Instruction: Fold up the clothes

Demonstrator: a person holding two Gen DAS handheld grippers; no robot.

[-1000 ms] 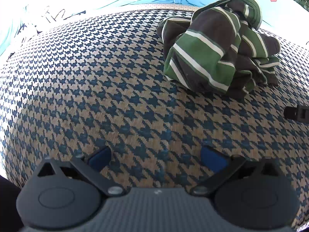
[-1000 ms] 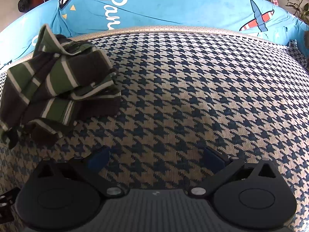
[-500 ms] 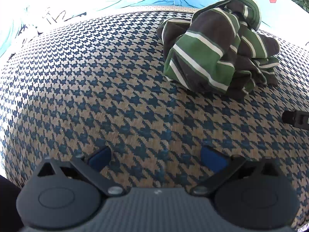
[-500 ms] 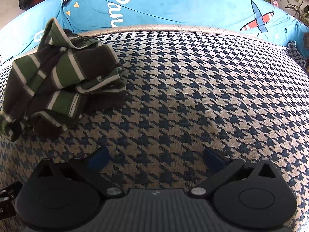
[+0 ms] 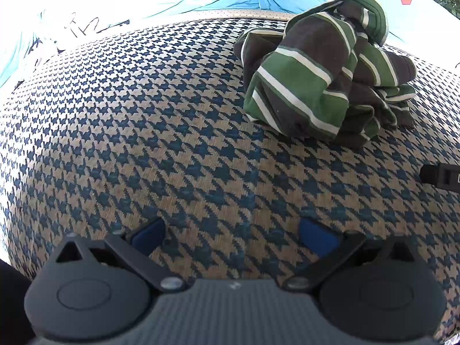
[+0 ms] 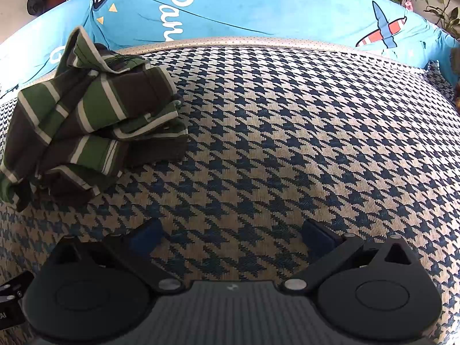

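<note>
Green, dark-brown and white striped garment (image 5: pixel 322 86), crumpled into a bunched heap with folds overlapping and one striped edge standing up at the back, lying on a houndstooth-patterned cushion surface (image 5: pixel 172 143) in navy and tan, near its far edge where a bright blue printed cloth (image 6: pixel 258 11) runs behind. Left gripper (image 5: pixel 233 237) hovers over the houndstooth fabric with its blue-padded jaws spread wide and nothing between them, the garment ahead to its right. Right gripper (image 6: pixel 233 237) likewise spread and empty, the garment (image 6: pixel 92 126) ahead to its left, apart from both.
</note>
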